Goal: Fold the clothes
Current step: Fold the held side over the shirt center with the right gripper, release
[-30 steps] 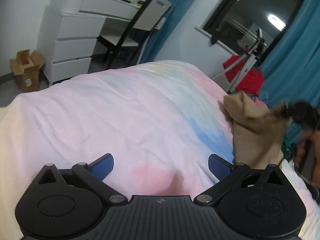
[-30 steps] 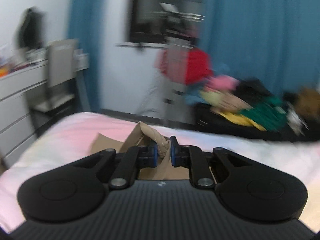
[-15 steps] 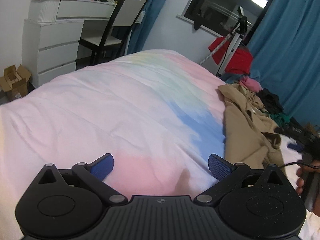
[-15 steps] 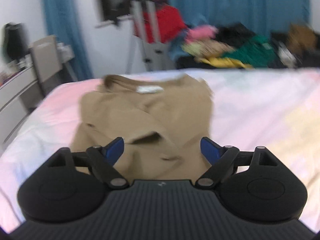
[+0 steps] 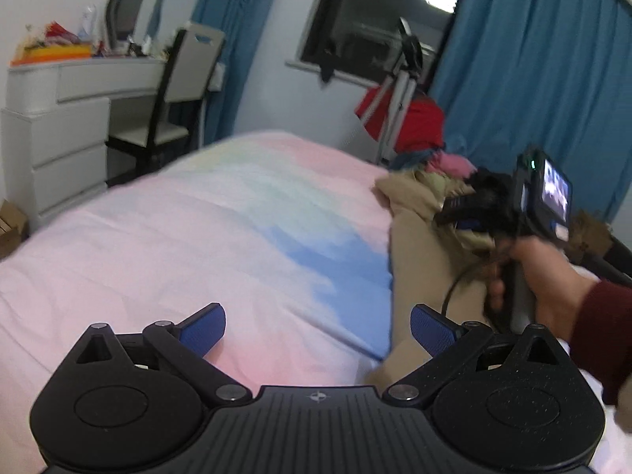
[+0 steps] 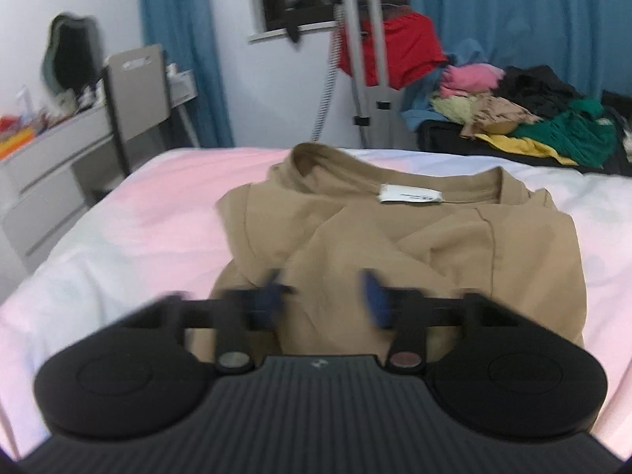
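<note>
**Tan shirt lies bunched on the bed, both tongs empty**

The tan shirt (image 6: 414,252) lies on the bed (image 6: 130,237), partly folded over itself, its collar toward the far edge with a white label (image 6: 410,197) showing inside the neckline. Creased layers of cloth overlap across its middle.

The right tongs (image 6: 324,300) hover just above the near part of the shirt. Their blue pads are blurred, yet a clear gap shows between them, and no cloth is caught there.

The left tongs (image 5: 318,330) stand wide apart over the pink and blue bedcover (image 5: 221,237), holding nothing. In the left wrist view the shirt (image 5: 422,252) sits to the right of them, with the right tongs (image 5: 462,213) over it, gripped by the right hand (image 5: 541,268) in a dark red sleeve.

Beyond the bed stand a white dresser (image 5: 59,126), a chair (image 5: 173,94) and a heap of colored clothes (image 6: 521,118) before blue curtains (image 6: 533,12).
</note>
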A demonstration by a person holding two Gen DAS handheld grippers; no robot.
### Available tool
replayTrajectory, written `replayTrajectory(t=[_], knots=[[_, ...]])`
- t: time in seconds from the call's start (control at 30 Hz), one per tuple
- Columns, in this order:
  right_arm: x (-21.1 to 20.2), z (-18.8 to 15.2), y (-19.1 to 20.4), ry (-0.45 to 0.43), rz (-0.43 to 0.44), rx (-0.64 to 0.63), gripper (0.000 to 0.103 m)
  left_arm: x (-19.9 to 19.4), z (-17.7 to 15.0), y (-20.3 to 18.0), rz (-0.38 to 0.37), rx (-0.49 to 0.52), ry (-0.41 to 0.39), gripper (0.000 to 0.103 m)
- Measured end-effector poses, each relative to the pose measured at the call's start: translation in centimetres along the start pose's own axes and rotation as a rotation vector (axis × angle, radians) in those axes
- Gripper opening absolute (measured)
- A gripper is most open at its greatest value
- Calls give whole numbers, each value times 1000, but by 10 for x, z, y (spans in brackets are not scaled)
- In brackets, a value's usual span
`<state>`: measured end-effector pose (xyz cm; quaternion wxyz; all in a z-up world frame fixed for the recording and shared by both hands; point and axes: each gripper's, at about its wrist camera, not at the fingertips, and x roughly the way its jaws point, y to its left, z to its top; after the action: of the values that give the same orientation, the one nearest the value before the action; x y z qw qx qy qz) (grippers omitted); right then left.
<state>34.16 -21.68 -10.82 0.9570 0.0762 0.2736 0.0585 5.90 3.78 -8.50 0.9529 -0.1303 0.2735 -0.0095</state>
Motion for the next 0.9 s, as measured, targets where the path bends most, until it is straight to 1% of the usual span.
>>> replayTrajectory(t=[0.07,0.17,0.23,0.33,0.4,0.47,0.53,0.6,0.67,0.7,0.73,0.77,0.8,0.83,0.87,0.9], knots=[[-1,6,-6,-31,13,16,12,3,-2,-2,-15,-3,18,100],[-6,18,-16,-76,26,48,11,4,-3,-6,-37,13,13,100],[-9,25,-26,-98,18,85,11,5,-4,-10,-38,36,1,100],[-11,34,-46,-146,-5,141,9,8,-5,-10,-35,30,2,100],[-9,39,-59,-170,-42,171,9,9,-6,-9,-31,24,4,100],[-2,42,-73,-170,-97,186,9,11,-7,-9,-24,24,8,100],[9,44,-83,-137,-192,170,9,12,-8,-9,-22,38,15,100],[18,43,-91,-92,-281,171,12,13,-10,-10,-23,60,20,100],[20,42,-99,-64,-294,214,14,14,-12,-10,-22,88,20,100],[19,42,-102,-60,-291,236,17,16,-12,-11,-21,99,23,100],[16,41,-104,-57,-298,251,24,18,-13,-13,-22,109,26,100],[12,41,-105,-54,-309,263,48,19,-13,-14,-22,117,29,100],[7,40,-106,-52,-310,280,77,20,-13,-15,-22,125,31,100],[-2,40,-108,-58,-296,298,88,20,-14,-15,-26,128,30,100],[-13,39,-108,-66,-280,304,91,19,-14,-15,-27,129,29,100],[-24,38,-107,-73,-265,305,91,18,-14,-15,-29,130,28,100]])
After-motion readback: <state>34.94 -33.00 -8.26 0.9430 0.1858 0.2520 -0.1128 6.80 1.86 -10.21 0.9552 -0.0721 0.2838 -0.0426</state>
